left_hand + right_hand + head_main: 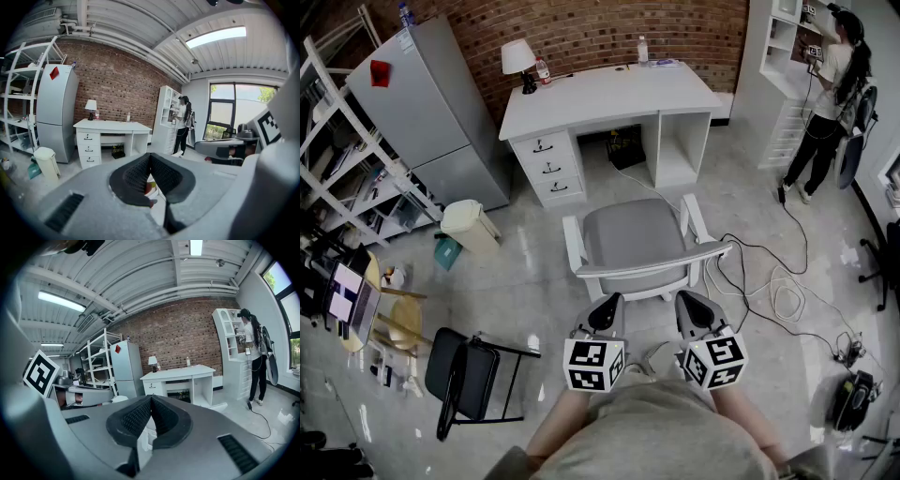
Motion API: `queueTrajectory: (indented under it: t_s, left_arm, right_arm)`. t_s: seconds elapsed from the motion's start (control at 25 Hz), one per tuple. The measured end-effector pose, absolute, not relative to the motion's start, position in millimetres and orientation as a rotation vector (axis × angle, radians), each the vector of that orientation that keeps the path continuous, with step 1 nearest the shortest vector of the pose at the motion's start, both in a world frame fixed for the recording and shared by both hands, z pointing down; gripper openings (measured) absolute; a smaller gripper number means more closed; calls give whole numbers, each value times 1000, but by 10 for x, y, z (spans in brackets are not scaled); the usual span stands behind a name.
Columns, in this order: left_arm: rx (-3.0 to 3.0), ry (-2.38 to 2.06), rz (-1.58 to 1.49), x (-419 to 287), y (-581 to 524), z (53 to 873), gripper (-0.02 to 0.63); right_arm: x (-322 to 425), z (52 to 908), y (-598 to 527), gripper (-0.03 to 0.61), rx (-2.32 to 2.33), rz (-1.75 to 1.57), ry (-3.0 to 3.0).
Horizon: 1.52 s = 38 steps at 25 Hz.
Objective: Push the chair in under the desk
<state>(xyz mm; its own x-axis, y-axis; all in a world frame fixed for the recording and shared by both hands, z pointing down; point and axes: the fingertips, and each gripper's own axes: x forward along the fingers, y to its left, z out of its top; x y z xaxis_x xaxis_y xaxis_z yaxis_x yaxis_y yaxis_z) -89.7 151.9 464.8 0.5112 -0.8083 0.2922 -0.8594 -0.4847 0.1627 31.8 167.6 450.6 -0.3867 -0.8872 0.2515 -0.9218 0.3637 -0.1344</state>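
A grey-seated chair with white frame (pixel 637 239) stands on the floor, pulled out in front of the white desk (pixel 609 98), its backrest toward me. The desk's knee space (pixel 623 150) faces the chair. My left gripper (pixel 607 305) and right gripper (pixel 692 302) hover side by side just behind the chair's backrest rail, both shut and empty, with a small gap to the rail. In the left gripper view the shut jaws point toward the desk (pixel 112 126); the right gripper (pixel 151 401) view shows the desk (pixel 180 373) ahead too.
A grey fridge (pixel 431 112) stands left of the desk, a bin (pixel 467 225) beside it. A black folding chair (pixel 473 375) lies at lower left. Cables (pixel 778 291) trail over the floor on the right. A person (pixel 830 94) stands by white shelves at far right.
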Motion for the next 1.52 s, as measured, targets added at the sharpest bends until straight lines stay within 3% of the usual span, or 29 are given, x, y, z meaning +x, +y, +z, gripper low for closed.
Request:
queueTrajectory:
  t_s: [1.52]
  left_arm:
    - [2484, -1371, 395, -867, 1237, 4832, 9]
  right_arm:
    - [427, 4554, 1440, 8, 1546, 338, -2441]
